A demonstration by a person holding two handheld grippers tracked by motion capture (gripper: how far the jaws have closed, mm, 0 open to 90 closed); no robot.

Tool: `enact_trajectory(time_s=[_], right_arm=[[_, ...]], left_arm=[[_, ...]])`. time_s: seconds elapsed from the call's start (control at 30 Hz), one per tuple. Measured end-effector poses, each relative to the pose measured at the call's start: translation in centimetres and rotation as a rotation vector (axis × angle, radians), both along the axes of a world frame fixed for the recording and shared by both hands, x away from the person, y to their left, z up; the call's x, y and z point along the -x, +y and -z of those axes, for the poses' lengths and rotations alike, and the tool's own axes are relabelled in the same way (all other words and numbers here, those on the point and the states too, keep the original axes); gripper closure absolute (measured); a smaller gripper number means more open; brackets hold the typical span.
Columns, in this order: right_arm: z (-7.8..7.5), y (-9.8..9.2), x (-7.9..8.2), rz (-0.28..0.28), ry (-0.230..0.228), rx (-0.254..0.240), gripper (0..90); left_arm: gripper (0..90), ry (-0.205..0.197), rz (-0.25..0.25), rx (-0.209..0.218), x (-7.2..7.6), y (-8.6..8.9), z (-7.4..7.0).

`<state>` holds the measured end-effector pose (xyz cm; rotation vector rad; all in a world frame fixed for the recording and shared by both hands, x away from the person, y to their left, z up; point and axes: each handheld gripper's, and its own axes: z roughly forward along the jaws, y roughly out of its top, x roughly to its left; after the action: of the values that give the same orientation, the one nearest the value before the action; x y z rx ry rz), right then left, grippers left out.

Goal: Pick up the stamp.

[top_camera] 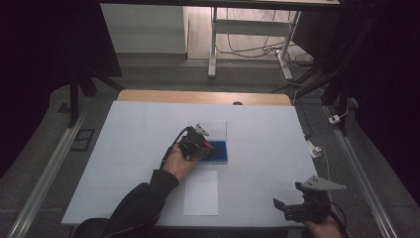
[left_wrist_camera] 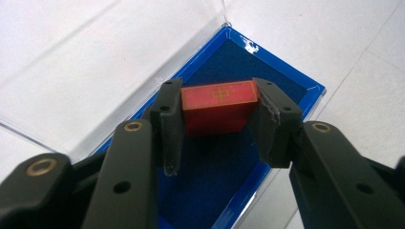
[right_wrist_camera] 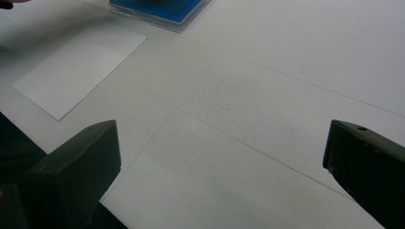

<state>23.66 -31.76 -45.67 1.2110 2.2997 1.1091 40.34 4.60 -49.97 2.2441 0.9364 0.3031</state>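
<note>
In the high view, the person's left forearm in a dark sleeve comes up from the bottom edge toward the middle of the frame, the hand carrying the left gripper [top_camera: 210, 147] over the blue tray [top_camera: 222, 154] at the centre of the white table [top_camera: 138, 129]. A clear lid [top_camera: 218, 128] stands open behind the tray. A white sheet of paper [top_camera: 201, 192] lies flat just below the tray. At the lower right, the right gripper [top_camera: 280, 206] is held low near the table's front edge, its grey three-cornered plate on top.

In the left gripper view, the two black jaws are closed on a red block [left_wrist_camera: 218, 110], centre frame, pads pressing its two ends. The block is rectangular and smooth, with a small gold mark on its top face too small to read. Beneath it is the tray's dark blue, felt-like floor inside a glossy bright-blue rim.

In the right gripper view, the jaws stand wide apart with nothing between them, over the matt white table. The paper lies at the upper left, and the tray edge at the top.
</note>
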Motion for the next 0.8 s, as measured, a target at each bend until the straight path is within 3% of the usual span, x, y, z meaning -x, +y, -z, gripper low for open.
enact_trajectory(time_s=[0.43,0.8], right_arm=[[0.0,0.0,0.0,-0.001,0.000,0.003,0.0],[0.0,0.0,0.0,-0.004,-0.002,0.003,0.0]], left_arm=[[57.9,0.012,0.020,0.039,0.0,0.9,-1.1],[57.9,-0.009,0.050,0.057,0.9,1.6,-2.1]])
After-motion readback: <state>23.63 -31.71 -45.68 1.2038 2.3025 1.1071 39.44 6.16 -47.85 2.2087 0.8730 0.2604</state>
